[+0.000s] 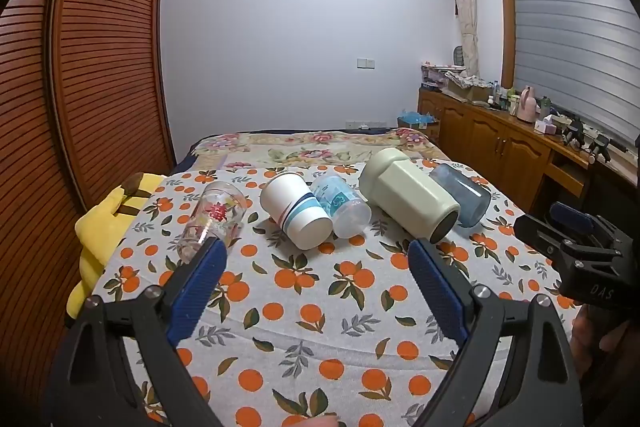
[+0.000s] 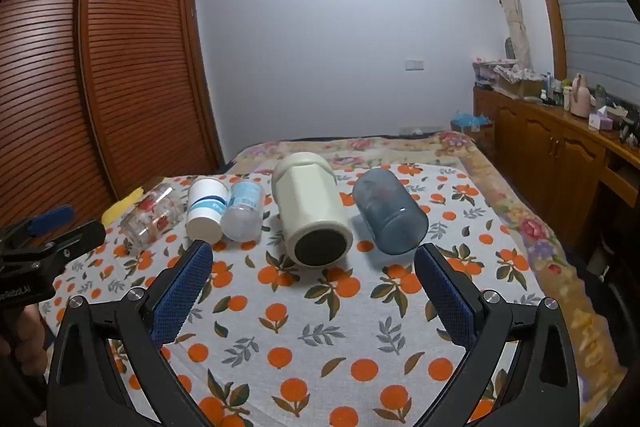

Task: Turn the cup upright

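Left wrist view: five cups lie on their sides in a row across an orange-print cloth: a flowered glass, a white paper cup touching a clear plastic cup, then a cream tumbler against a blue-grey cup. The left gripper hovers near them with its blue pads spread wide, holding nothing. The right gripper's body juts in at the right edge.

Right wrist view: the right gripper, also wide open and empty, faces the cream tumbler, whose dark base points toward the camera; the blue-grey cup lies just beside it. A wooden wardrobe stands behind.
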A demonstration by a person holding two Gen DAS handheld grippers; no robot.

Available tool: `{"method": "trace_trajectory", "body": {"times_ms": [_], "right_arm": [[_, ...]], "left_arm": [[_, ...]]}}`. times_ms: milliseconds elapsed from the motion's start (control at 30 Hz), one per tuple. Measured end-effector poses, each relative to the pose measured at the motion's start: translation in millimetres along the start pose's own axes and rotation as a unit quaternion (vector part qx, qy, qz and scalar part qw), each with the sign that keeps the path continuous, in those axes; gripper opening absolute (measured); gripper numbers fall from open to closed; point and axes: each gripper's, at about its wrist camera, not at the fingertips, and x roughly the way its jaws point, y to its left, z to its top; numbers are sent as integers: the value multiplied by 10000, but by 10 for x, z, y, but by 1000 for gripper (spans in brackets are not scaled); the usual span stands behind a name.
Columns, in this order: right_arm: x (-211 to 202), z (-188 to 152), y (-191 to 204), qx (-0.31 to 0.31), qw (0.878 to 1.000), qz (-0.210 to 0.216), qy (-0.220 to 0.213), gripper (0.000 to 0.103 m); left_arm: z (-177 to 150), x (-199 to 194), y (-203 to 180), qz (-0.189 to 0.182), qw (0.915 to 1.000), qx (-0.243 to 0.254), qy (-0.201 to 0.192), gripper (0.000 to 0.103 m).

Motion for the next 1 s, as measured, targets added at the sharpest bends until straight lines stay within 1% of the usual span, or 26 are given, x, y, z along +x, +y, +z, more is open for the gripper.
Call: {"method": "trace_trajectory", "body": {"times_ms": [367, 400, 1000], "right_arm": [[-1, 57, 141, -70, 9999, -52, 66, 102], [-16, 6, 106, -29, 10000, -52, 20, 102], [-27, 46, 85, 16, 10000, -23, -10, 102]], "left_arm": [[9, -31, 0, -1, 10000, 18, -31, 93], [4, -47, -8, -3, 10000, 22, -37, 93], [32, -94, -25, -8, 9999, 27, -103, 93]]}}
